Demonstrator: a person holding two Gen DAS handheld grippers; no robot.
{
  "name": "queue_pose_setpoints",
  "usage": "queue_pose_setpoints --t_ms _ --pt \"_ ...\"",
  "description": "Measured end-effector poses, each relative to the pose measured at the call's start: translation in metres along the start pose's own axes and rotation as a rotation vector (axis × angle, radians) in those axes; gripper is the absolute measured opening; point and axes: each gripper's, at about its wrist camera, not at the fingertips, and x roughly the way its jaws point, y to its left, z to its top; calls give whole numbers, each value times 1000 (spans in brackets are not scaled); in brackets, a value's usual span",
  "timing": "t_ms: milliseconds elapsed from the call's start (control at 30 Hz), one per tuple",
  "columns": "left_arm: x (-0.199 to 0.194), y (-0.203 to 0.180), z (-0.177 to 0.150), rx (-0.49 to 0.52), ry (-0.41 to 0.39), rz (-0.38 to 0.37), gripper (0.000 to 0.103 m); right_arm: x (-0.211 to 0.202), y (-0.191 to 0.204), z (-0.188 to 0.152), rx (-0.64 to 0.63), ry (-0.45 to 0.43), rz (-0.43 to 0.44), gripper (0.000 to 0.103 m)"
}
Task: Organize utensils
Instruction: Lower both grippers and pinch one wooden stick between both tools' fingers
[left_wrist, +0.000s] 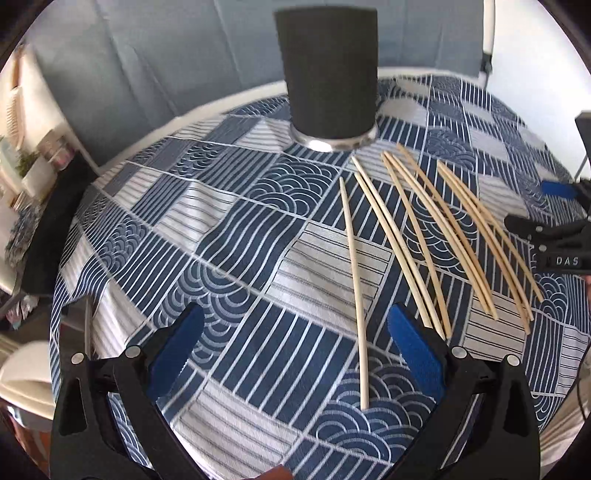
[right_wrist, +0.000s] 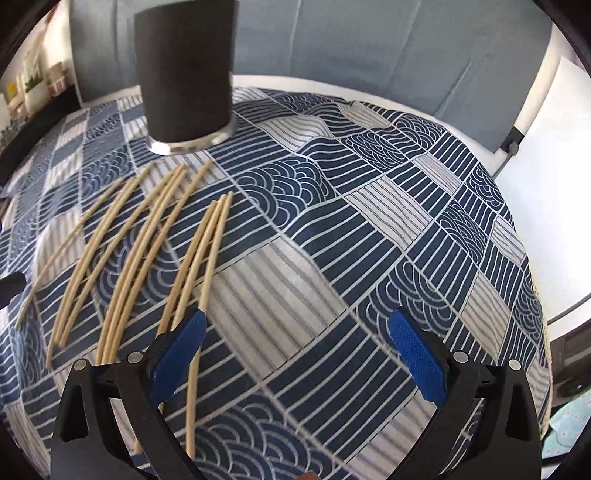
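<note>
Several pale wooden chopsticks (left_wrist: 424, 229) lie spread on the blue patterned tablecloth (left_wrist: 229, 236), in front of a dark cylindrical holder (left_wrist: 328, 74) with a shiny base. One chopstick (left_wrist: 355, 284) lies apart, nearest my left gripper (left_wrist: 295, 339), which is open and empty above the cloth. In the right wrist view the chopsticks (right_wrist: 133, 236) lie to the left, below the holder (right_wrist: 186, 70). My right gripper (right_wrist: 295, 343) is open and empty, its left finger over the nearest chopsticks. The right gripper also shows in the left wrist view (left_wrist: 554, 240).
The round table ends at a white rim (left_wrist: 207, 107) at the back. A grey curtain (left_wrist: 166, 59) hangs behind. Shelves with small items (left_wrist: 33, 162) and a dark chair back (left_wrist: 55, 229) stand at the left. White wall and cable (right_wrist: 546, 122) are at the right.
</note>
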Motion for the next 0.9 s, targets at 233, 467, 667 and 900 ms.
queue_pose_setpoints --t_ms 233,467,667,900 --pt "31 -3 23 43 120 -9 97 17 5 13 -57 59 -2 95" --pt "52 9 29 0 188 -69 99 4 -2 24 -52 34 45 95" --pt "63 20 31 -10 208 -138 99 15 9 25 -78 94 75 95" --pt "62 25 30 91 154 -192 99 39 -11 27 30 189 185 97"
